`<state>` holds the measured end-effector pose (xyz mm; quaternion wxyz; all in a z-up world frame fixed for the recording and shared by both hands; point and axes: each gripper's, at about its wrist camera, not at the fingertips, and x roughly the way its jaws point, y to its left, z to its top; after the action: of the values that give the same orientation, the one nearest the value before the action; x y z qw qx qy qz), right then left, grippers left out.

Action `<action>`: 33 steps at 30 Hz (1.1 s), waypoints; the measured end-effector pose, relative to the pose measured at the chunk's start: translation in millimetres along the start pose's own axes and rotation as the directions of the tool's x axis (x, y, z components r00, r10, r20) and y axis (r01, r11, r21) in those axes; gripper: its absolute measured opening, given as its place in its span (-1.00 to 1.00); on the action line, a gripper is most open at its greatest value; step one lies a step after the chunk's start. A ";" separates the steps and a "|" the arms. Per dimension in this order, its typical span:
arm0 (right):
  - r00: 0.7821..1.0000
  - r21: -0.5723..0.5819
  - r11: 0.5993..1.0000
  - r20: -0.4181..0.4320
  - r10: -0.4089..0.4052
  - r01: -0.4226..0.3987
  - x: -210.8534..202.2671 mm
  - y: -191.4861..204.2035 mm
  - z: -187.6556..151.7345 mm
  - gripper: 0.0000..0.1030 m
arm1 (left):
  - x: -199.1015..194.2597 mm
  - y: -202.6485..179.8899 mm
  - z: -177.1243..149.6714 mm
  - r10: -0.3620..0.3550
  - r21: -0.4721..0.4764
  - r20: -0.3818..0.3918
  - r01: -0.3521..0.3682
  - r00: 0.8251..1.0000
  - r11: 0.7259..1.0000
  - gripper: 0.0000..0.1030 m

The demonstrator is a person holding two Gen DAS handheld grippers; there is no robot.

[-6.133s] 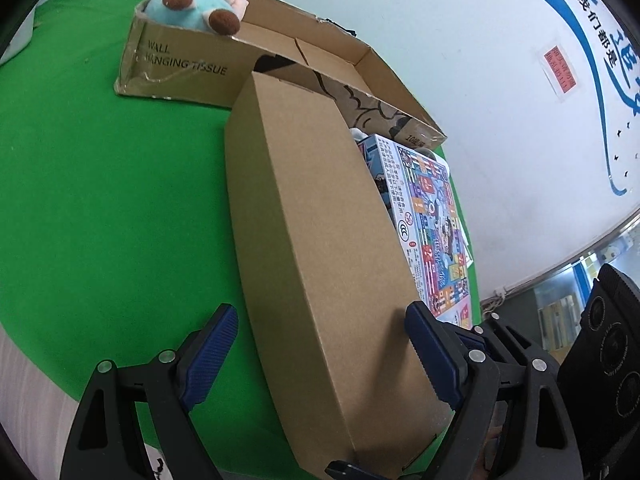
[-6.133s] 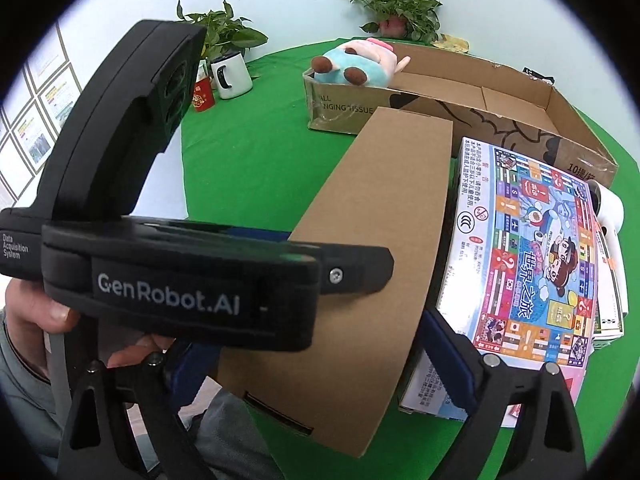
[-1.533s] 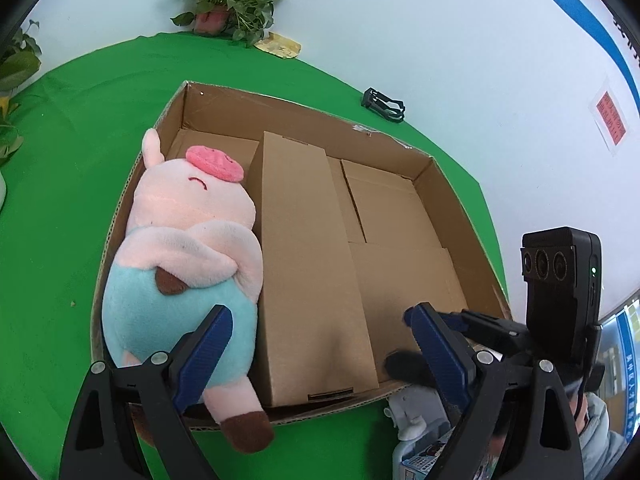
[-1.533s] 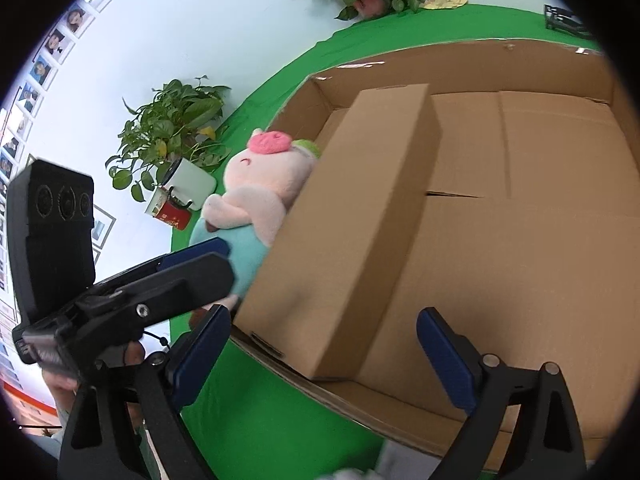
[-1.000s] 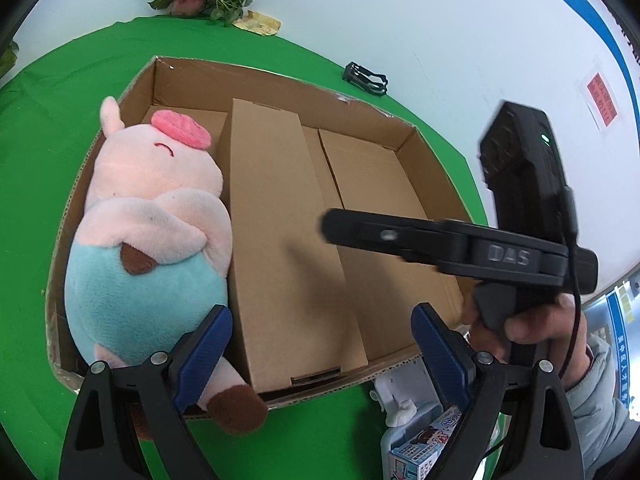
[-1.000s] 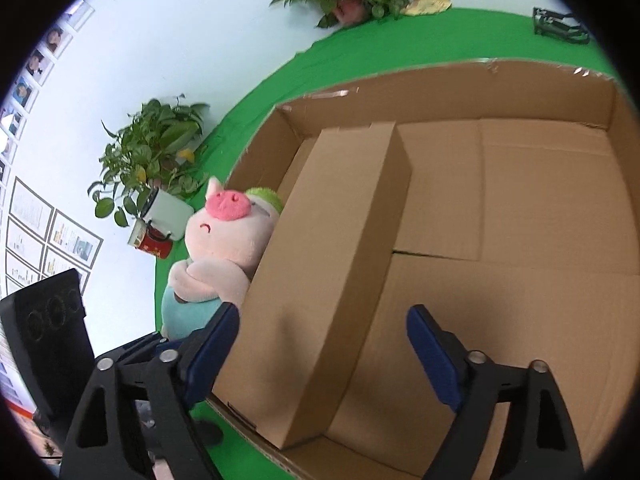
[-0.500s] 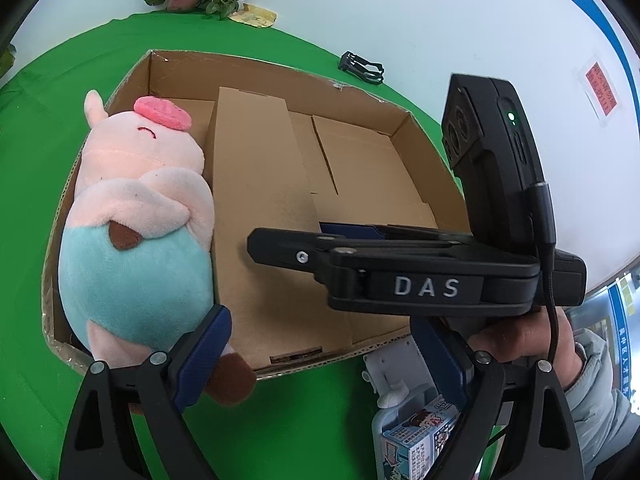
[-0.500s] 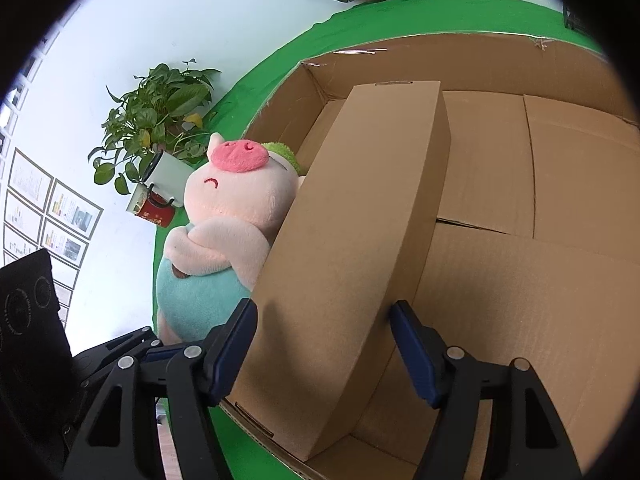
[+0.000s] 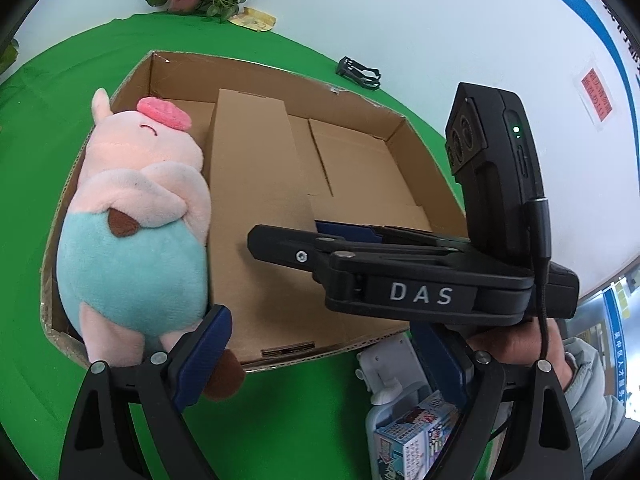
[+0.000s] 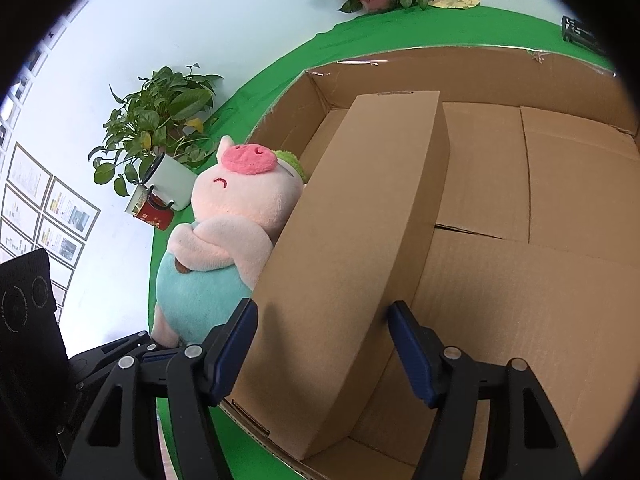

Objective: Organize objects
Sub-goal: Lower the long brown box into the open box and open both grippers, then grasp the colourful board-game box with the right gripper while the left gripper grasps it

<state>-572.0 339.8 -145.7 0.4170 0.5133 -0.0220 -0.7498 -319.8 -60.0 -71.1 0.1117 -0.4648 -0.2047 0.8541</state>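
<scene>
- Straddling the near end of the long cardboard box (image 10: 352,240), my right gripper (image 10: 320,344) has one blue pad on each side of it; the pads look just at the walls, though I cannot tell whether they press yet.
- The box lies lengthwise inside the open carton (image 9: 360,96), touching the plush pig (image 9: 136,216) that fills the carton's left side.
- I judge the box stiff and light, its plain walls a little slick, so a hold low across its short width near the end should serve.
- My left gripper (image 9: 320,356) hangs spread wide and empty over the carton's near edge.
- Only the left view shows the white bottle (image 9: 390,376) and printed game box (image 9: 416,436) waiting on the green cloth (image 9: 40,120).
- Only the right view shows the mug (image 10: 168,184) beside a potted plant (image 10: 160,112).
</scene>
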 end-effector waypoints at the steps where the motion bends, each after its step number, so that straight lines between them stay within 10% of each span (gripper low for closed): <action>1: 1.000 -0.004 1.000 0.005 0.000 0.000 -1.7 1.7 0.0 0.27 | -1.0 -2.2 -0.2 -0.007 0.004 0.002 0.007 1.000 1.000 0.74; 9: 1.000 0.028 1.000 0.002 0.008 -0.008 1.3 -4.6 -0.7 0.33 | -10.7 -3.0 -4.9 0.044 0.013 0.030 -0.044 0.999 0.999 0.74; 13: 0.997 0.056 0.998 0.077 -0.028 0.024 -21.2 -9.8 -4.2 0.76 | -38.4 -9.2 -15.7 0.126 0.047 0.104 -0.131 0.987 0.990 0.80; 21: 0.940 0.056 0.984 0.292 -0.178 0.169 -115.1 -9.3 -33.6 0.99 | -81.7 -39.3 -45.2 0.264 0.112 0.289 -0.307 0.920 0.945 0.99; 28: 0.901 0.009 0.973 0.375 -0.217 0.230 -174.9 -4.6 -88.0 0.99 | -89.8 -70.2 -70.4 0.270 0.133 0.313 -0.324 0.911 0.937 0.99; 33: 0.925 -0.041 0.984 0.349 -0.148 0.172 -195.3 -11.2 -151.4 0.99 | -89.5 -83.2 -107.1 0.246 0.147 0.267 -0.292 0.932 0.945 0.99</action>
<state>-435.0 533.5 -75.6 0.3619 0.3592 -0.0262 -0.8598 -181.2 6.4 -18.3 0.0096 -0.3671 -0.0713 0.9274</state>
